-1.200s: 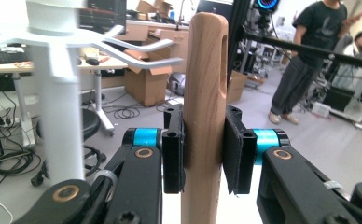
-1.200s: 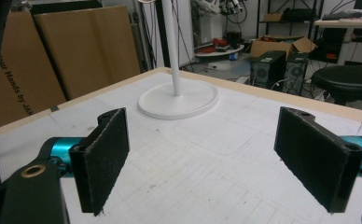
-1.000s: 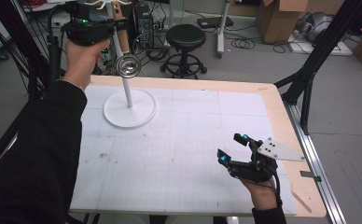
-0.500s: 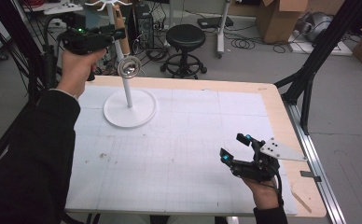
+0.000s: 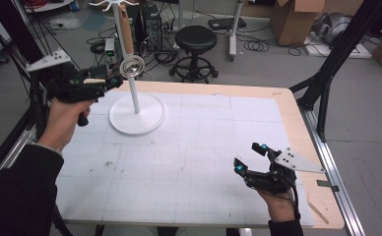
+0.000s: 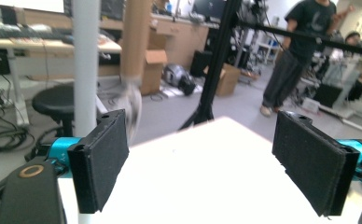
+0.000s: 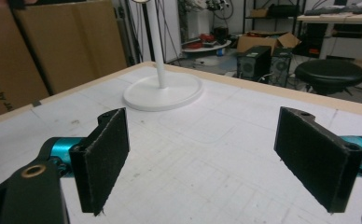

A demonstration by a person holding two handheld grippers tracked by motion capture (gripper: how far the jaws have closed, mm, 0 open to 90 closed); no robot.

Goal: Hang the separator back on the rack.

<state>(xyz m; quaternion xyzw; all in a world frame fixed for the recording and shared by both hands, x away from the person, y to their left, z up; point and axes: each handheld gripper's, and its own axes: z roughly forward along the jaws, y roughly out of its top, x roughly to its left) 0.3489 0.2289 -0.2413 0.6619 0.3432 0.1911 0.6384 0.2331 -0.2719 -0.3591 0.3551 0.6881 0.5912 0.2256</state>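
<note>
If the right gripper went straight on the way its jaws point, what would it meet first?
Probably nothing close: bare table lies ahead of the open right gripper. Farther on, the white stand sits left of that line, though depth is hard to judge.

Grey floor, black stool (image 5: 195, 42), cardboard boxes (image 5: 292, 19), cables

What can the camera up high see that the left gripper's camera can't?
From the high view: the stand's round base and the right gripper, open. From the left gripper view: a person standing far behind. Both: the white pole, the ladle hanging on it, the stool, and the left gripper, whose jaws have just been opening with nothing between them.
</note>
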